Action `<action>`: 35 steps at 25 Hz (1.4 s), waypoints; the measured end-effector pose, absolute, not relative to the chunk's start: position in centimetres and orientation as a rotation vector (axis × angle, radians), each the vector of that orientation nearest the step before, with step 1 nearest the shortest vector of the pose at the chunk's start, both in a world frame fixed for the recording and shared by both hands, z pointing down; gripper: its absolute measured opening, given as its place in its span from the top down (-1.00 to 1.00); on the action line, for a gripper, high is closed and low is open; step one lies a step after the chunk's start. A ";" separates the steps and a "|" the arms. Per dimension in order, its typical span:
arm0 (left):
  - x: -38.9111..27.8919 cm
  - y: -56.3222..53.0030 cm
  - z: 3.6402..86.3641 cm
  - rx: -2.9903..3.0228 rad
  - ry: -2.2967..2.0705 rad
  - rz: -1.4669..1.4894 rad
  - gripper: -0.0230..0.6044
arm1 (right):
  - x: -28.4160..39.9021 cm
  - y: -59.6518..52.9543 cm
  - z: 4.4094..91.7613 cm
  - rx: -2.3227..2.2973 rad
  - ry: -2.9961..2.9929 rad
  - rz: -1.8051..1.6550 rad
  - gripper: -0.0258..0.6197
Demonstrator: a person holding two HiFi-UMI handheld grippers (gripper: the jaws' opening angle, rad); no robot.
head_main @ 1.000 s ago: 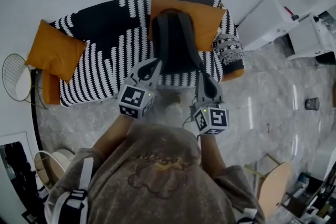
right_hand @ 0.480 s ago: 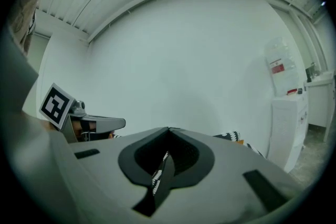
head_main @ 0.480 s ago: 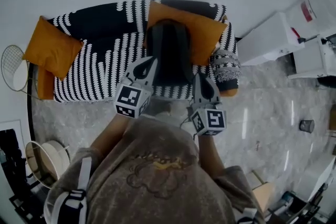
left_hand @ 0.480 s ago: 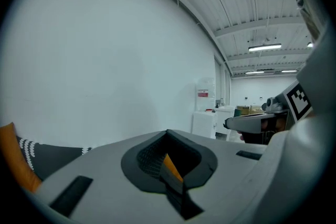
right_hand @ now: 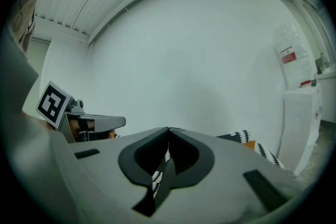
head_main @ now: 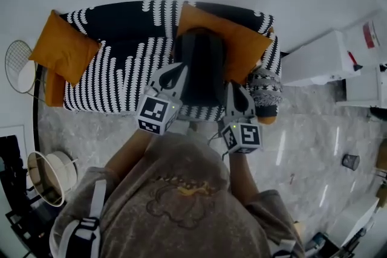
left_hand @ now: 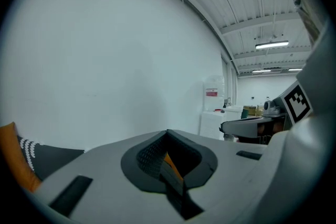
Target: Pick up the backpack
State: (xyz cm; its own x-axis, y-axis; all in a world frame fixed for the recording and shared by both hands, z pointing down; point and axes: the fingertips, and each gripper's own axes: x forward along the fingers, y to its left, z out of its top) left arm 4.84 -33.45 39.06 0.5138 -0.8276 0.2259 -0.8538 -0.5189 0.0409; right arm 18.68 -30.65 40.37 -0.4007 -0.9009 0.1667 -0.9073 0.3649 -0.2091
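A dark grey backpack (head_main: 199, 66) stands on the black-and-white patterned sofa (head_main: 121, 75), leaning against a big orange cushion (head_main: 245, 45). My left gripper (head_main: 178, 71) is shut and empty, its tip at the backpack's lower left edge. My right gripper (head_main: 232, 87) is shut too, its tip by the backpack's lower right corner. I cannot tell whether either one touches the bag. The left gripper (left_hand: 168, 132) in its own view and the right gripper (right_hand: 169, 128) in its own both point over the sofa at the white wall with their jaws pressed together.
A second orange cushion (head_main: 63, 54) lies at the sofa's left end and a grey patterned cushion (head_main: 266, 90) at its right. White cabinets (head_main: 329, 57) stand to the right. A round racket (head_main: 18, 66) and a round basket (head_main: 51, 169) sit at the left, and a small dark cup (head_main: 349, 161) on the marble floor.
The person and both grippers have moved across the room along the sofa, and the view has swung with them. The backpack now lies right at the fingertips. Both jaws stayed shut.
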 end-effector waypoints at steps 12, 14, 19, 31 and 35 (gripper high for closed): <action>4.9 -40.5 43.7 2.479 -1.431 0.318 -0.48 | 17.9 -38.7 44.7 1.664 -2.531 0.558 -0.14; 4.9 -41.4 45.4 2.453 -1.426 0.338 -0.48 | 17.9 -39.8 46.6 1.650 -2.506 0.594 -0.14; 4.5 -43.8 50.7 2.359 -1.410 0.419 -0.48 | 18.4 -42.9 52.1 1.632 -2.420 0.671 -0.14; 4.1 -46.9 67.4 2.193 -1.344 0.558 -0.46 | 19.3 -47.1 68.1 1.541 -2.267 0.800 -0.14; 4.7 -46.6 72.2 2.176 -1.309 0.595 -0.45 | 19.6 -47.2 73.1 1.503 -2.228 0.810 -0.14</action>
State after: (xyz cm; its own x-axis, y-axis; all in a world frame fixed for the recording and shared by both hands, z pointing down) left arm 4.73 -46.63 72.21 0.4342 -0.6631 0.6097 -0.8954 -0.3921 0.2112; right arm 19.57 -47.15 73.10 -0.3872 -0.7315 0.5613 -0.9212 0.2807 -0.2696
